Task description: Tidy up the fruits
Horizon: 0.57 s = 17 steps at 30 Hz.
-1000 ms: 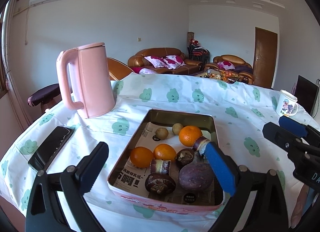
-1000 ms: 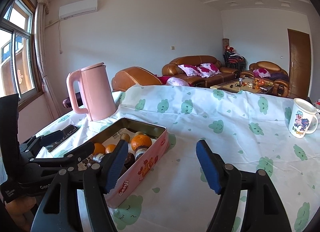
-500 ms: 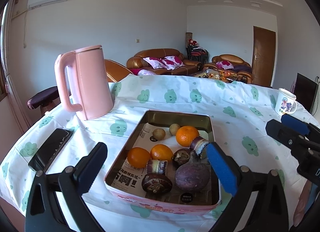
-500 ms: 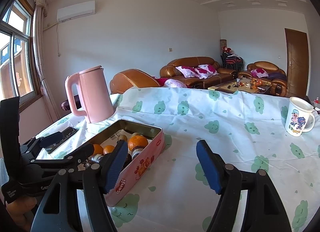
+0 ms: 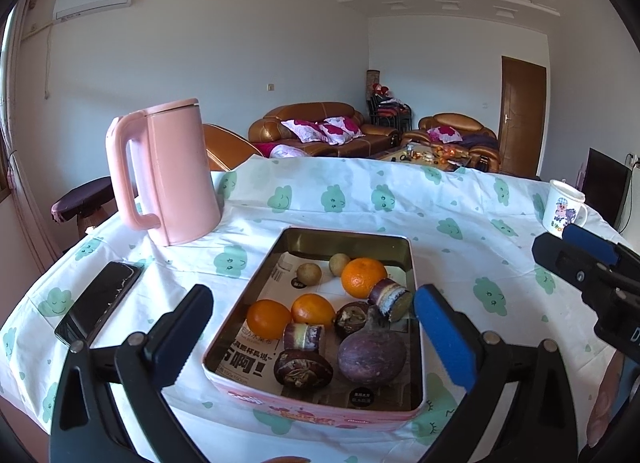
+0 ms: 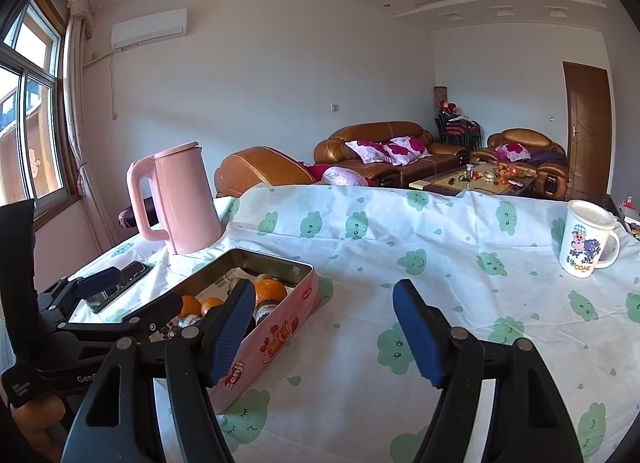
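Cloud-print cloth covers the worktop where the left gripper (image 5: 308, 327) and right gripper (image 6: 324, 329), jaws wide and empty, face the pink rectangular metal tin (image 5: 304, 409), whose round orange mandarins (image 5: 363, 277) look light, soft-skinned and best pinched gently across the middle.

We see a tin box (image 5: 348, 237) of shiny metal inside, with a smooth pink painted wall outside. Printed paper (image 5: 288, 275) lies flat on its bottom. The oranges (image 5: 363, 277) have shiny, bumpy skin, and the big purple fruit (image 5: 370, 357) looks dull and rough. Soft cloth (image 5: 400, 207) with creases covers the table. The pink kettle (image 5: 172, 171) on the left looks like smooth matt plastic. The phone (image 5: 100, 303) has glossy glass. The far right mug (image 6: 586, 243) is shiny. The far sofa (image 6: 384, 147) looks like glossy leather.
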Available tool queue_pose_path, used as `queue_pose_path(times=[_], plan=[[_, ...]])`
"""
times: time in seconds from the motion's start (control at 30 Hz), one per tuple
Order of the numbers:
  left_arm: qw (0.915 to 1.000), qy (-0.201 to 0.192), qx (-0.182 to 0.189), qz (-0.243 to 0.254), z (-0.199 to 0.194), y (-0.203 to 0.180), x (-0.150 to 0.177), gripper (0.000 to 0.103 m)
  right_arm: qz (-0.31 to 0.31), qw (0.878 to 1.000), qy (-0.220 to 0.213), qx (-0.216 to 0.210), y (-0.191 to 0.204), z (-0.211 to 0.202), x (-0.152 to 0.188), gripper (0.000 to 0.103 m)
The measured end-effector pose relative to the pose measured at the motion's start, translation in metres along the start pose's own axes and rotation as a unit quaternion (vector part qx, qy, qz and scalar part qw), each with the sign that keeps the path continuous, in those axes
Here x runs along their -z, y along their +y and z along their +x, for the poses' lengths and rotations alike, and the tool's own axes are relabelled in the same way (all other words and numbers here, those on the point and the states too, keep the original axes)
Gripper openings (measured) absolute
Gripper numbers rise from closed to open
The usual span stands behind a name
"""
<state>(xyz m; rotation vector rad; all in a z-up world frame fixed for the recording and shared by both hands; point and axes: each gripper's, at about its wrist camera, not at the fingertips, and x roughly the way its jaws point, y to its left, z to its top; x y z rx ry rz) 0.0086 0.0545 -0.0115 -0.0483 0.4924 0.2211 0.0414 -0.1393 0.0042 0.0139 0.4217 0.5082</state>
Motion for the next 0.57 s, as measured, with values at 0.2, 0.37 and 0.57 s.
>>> queue_pose_path(times=[0.2, 0.37, 0.57], plan=[[1.0, 0.008, -0.005, -0.002, 0.003, 0.001, 0.001, 0.103, -0.004, 1.0, 0.002, 0.0, 0.0, -0.001, 0.0, 0.073], [0.9999, 0.011, -0.007, 0.002, 0.005, 0.0, 0.002, 0.103, -0.004, 1.0, 0.007, 0.002, -0.002, 0.001, 0.003, 0.073], [0.9999, 0.004, -0.009, 0.013, 0.003, -0.004, 0.002, 0.103, -0.014, 1.0, 0.021, 0.016, -0.011, 0.003, 0.009, 0.073]])
